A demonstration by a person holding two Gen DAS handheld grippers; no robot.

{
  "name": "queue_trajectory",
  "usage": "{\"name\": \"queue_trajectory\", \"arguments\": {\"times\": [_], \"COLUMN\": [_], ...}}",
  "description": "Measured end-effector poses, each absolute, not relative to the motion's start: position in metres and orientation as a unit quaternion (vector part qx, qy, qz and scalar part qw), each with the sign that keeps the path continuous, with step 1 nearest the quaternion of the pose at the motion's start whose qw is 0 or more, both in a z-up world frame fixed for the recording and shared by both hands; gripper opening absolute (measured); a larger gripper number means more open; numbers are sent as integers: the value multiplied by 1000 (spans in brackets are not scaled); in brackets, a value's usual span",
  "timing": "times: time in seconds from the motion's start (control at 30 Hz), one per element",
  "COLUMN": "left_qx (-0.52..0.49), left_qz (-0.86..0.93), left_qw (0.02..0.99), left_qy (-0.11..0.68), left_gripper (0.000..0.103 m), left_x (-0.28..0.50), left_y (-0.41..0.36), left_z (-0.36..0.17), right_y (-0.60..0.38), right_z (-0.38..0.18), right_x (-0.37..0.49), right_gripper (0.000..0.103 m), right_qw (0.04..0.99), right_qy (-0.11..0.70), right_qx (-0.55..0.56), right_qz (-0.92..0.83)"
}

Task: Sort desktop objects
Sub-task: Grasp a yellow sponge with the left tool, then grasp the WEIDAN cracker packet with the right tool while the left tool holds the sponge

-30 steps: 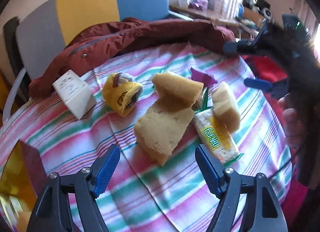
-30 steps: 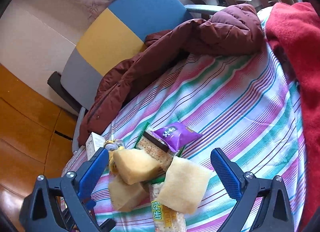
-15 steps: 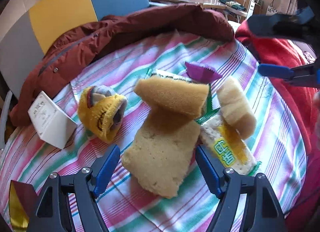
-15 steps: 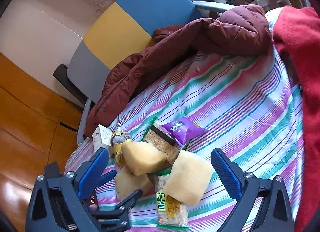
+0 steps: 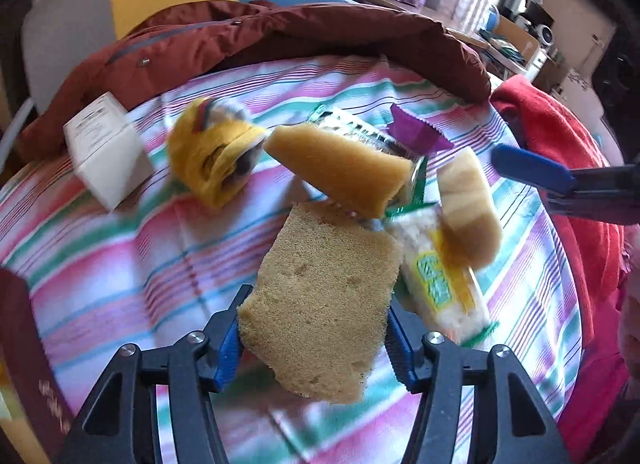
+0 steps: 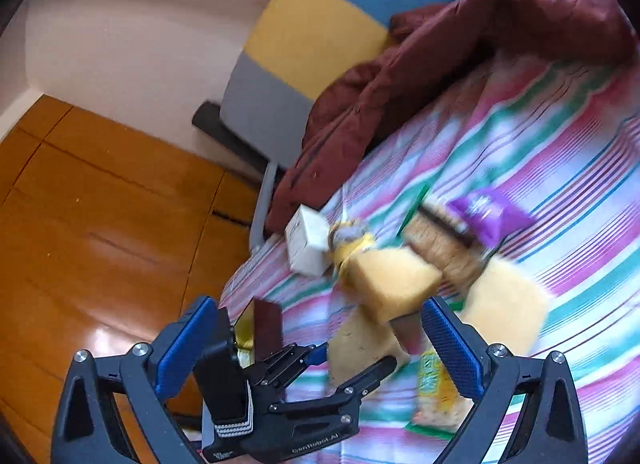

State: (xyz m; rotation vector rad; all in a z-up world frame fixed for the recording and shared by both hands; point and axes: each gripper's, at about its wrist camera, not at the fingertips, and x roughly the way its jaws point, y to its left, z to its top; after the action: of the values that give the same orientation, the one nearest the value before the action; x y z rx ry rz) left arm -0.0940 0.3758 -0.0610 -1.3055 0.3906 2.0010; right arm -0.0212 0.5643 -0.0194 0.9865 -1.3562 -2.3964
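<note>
A tan sponge (image 5: 320,304) lies on the striped cloth (image 5: 120,248), and my left gripper (image 5: 314,344) is closing on it from above, its blue pads touching both sides. A yellow sponge (image 5: 340,172) leans over the sponge's far end. Right of them, a third sponge (image 5: 468,208) rests on a cracker packet (image 5: 440,284). My right gripper (image 6: 320,344) stands open with nothing between its pads, hovering behind the left gripper (image 6: 352,356). One of its blue fingers (image 5: 528,168) shows at the right of the left wrist view.
A yellow plush toy (image 5: 212,152) and a white box (image 5: 104,148) sit to the left, a purple packet (image 5: 416,132) behind. A maroon jacket (image 5: 280,36) lines the far edge, a red blanket (image 5: 560,136) the right. A dark red box (image 5: 24,344) stands near left. Beyond the cloth's edge is wooden floor (image 6: 100,224).
My left gripper has sunk onto the tan sponge and its jaws have narrowed against it. The right gripper has swung toward the floor side; the left gripper now fills its foreground.
</note>
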Motion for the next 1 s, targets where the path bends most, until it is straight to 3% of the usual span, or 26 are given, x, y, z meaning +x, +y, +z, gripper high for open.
{"name": "queue_trajectory", "arguments": {"times": [0.1,0.27,0.37,0.63,0.8,0.93,1.0], "left_qx": [-516,-521,-524,-519,-512,-509,-509], "left_qz": [773,780,783,789,795,798,799], "left_qw": [345,328,319,314,312,310,309], "left_qy": [133,111,103,97,97,91,89], "left_gripper": [61,61,61,61,61,62,63], "left_x": [-83,-66,-55,-29,-26,-25,-25], "left_y": [361,332,318,294,296,292,292], "left_z": [-62,-60,-62,-67,-68,-70,-71], "right_y": [556,566,565,515,506,503,497], "right_z": [-31,-24,-18,-18,-60,-75,-78], "right_x": [-32,-23,-16,-27,-38,-43,-47], "right_gripper": [103,103,103,102,97,96,89], "right_qw": [103,-16,-127,48,-14,-30,-38], "right_qy": [-444,-383,-292,-250,-214,-202,-180], "right_qx": [376,382,398,440,536,550,556], "right_qz": [-806,-841,-861,-861,-816,-810,-810]}}
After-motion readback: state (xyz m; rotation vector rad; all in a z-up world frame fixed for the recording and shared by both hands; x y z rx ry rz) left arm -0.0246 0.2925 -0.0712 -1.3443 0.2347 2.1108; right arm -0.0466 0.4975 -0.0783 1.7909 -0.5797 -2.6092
